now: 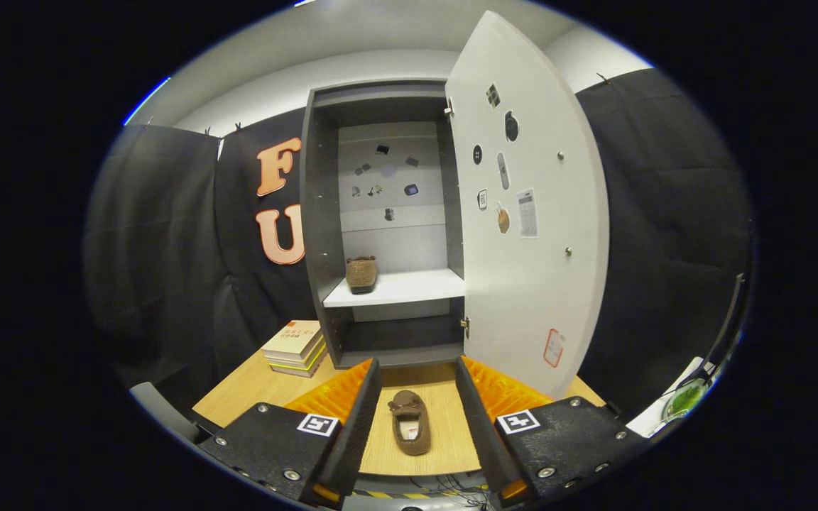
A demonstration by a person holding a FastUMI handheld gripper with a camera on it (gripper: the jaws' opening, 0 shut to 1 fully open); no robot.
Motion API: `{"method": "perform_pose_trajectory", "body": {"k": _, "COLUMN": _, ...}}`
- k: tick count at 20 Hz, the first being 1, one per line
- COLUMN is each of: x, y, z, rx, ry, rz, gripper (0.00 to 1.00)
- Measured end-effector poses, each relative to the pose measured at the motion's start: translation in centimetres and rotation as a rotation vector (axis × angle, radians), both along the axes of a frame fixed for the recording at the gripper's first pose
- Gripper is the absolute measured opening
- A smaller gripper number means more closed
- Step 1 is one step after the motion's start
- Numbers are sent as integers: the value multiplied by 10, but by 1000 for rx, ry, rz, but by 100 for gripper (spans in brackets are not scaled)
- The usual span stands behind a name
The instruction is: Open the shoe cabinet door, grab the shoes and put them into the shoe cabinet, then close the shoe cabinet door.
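I see a brown slipper [410, 423] between my spread claw [417, 397]; its twin [361, 274] sits shelved, door [526, 206] open, books [297, 347] left.

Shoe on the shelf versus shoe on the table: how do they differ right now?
The shoe on the shelf already sits inside the cabinet, at the left end of the white shelf, seen end-on. The shoe on the table lies on the wooden tabletop in front of the cabinet, between the open gripper's fingers, untouched, its opening facing up. Both look like the same brown slipper type.
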State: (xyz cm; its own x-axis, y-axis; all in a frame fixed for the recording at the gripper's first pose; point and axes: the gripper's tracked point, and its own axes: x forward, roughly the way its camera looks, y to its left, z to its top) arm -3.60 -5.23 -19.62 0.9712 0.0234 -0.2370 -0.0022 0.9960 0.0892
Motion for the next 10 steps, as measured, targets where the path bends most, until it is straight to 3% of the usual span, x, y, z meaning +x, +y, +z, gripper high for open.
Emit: {"method": "perform_pose_trajectory", "body": {"k": 10, "x": 59, "y": 32, "z": -133, "rx": 80, "ry": 140, "rz": 77, "gripper": 68}}
